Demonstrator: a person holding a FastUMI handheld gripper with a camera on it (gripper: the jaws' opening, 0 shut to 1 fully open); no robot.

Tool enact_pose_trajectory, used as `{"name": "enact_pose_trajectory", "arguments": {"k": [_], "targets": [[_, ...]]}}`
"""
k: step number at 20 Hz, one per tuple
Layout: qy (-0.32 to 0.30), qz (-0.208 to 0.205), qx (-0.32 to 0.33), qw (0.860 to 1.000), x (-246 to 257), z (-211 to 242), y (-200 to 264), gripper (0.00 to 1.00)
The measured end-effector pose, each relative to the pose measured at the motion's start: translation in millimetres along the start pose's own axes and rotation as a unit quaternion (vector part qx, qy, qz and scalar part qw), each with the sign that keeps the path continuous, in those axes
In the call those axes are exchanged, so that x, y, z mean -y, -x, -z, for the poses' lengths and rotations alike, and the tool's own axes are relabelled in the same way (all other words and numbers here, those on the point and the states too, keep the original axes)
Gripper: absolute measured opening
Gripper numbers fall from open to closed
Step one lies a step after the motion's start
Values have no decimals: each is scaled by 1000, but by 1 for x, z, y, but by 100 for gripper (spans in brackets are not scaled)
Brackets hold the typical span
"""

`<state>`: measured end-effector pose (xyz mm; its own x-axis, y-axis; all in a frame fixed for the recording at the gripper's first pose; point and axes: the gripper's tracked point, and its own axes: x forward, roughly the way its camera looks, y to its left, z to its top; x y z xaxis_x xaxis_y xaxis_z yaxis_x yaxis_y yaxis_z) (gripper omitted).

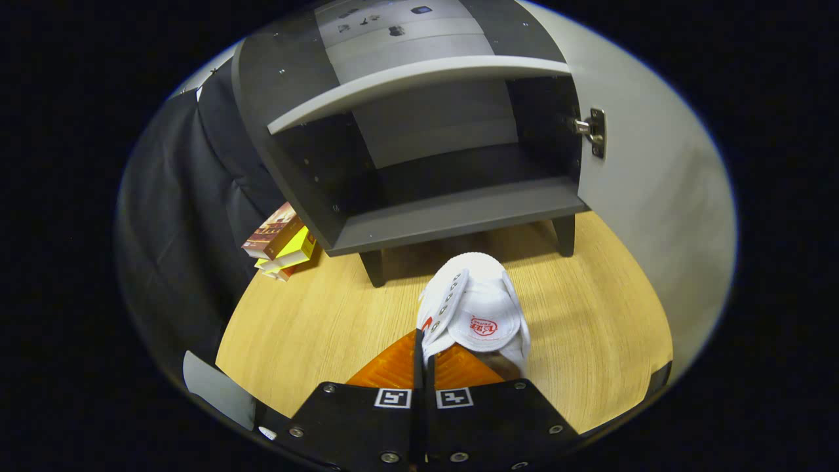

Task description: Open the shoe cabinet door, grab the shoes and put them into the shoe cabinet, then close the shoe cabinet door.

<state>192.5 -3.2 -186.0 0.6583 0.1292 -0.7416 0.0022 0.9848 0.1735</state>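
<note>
The door (pixel 655 216) of the cabinet (pixel 419 164) already stands open to the right, so the step in hand looks like the carry: 1 shoe (pixel 475 311) is gripped and faces the open lower compartment. The gripper (pixel 423 357) has its fingers drawn close together, almost touching, and they seem to pinch the shoe's side wall beside the eyelets, so I judge it a hold on the shoe. The shoe hangs just ahead of the fingers, toe pointing toward the cabinet, over the wooden floor (pixel 590 341) and short of the cabinet's bottom shelf (pixel 452 219). The next move calls for lifting the shoe above the front edge of that shelf, pushing it well inside, then letting the fingers part. The shoe is white, canvas-like, with a rounded toe, a row of metal eyelets and a red mark on its tongue. It looks light, and a thin-wall pinch may let it swing. A stack of books (pixel 280 241) lies left of the cabinet.
</note>
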Motion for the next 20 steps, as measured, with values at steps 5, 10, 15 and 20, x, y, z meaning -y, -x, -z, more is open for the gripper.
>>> {"name": "enact_pose_trajectory", "arguments": {"k": [5,10,15,20], "targets": [[8,4,42,999,1,-45,50,0],[16,13,92,996,-5,-101,90,0],[24,14,145,989,-19,-162,125,0],[41,8,178,983,-33,-209,135,0]]}}
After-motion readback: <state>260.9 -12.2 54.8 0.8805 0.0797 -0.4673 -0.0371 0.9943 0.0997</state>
